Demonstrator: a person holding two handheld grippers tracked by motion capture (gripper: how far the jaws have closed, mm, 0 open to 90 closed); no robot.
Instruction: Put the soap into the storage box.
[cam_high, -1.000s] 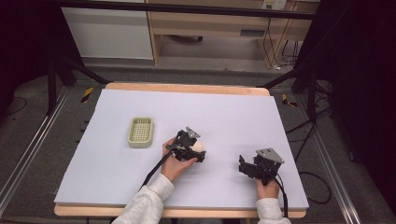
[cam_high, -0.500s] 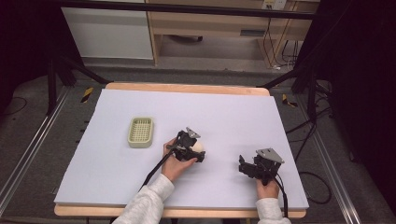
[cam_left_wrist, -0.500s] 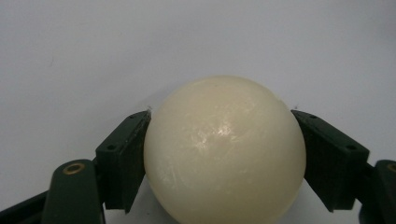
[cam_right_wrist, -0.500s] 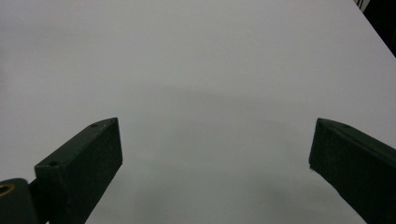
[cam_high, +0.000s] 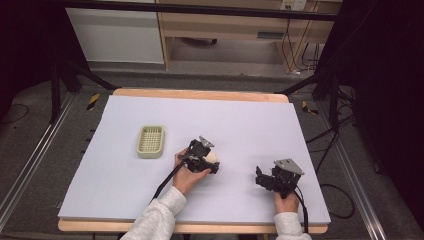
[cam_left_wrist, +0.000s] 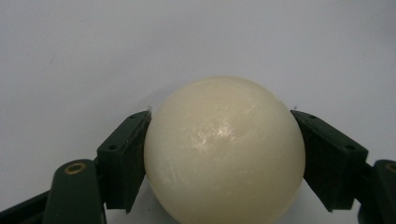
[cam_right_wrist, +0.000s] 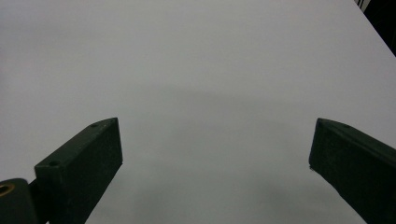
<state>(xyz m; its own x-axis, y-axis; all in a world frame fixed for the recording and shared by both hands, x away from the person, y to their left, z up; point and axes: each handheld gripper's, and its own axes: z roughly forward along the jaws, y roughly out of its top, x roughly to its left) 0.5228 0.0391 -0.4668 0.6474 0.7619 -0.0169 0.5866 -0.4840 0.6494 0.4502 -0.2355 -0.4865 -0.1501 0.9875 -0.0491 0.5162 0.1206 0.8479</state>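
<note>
A cream ball (cam_left_wrist: 224, 149) sits squeezed between both black jaws in the left gripper view. In the high view my left gripper (cam_high: 214, 162) is at mid-table, shut on the ball (cam_high: 212, 156), just right of a pale green basket (cam_high: 151, 141). My right gripper (cam_high: 259, 176) rests low over the white tabletop (cam_high: 250, 125) near the front right, its jaws wide apart with nothing between them. In the right gripper view the fingers (cam_right_wrist: 84, 163) frame bare white surface.
The small slotted basket looks empty and lies left of centre. The table's wooden front edge (cam_high: 200, 228) is close to both forearms. Black frame legs and cables stand beyond the table's right side.
</note>
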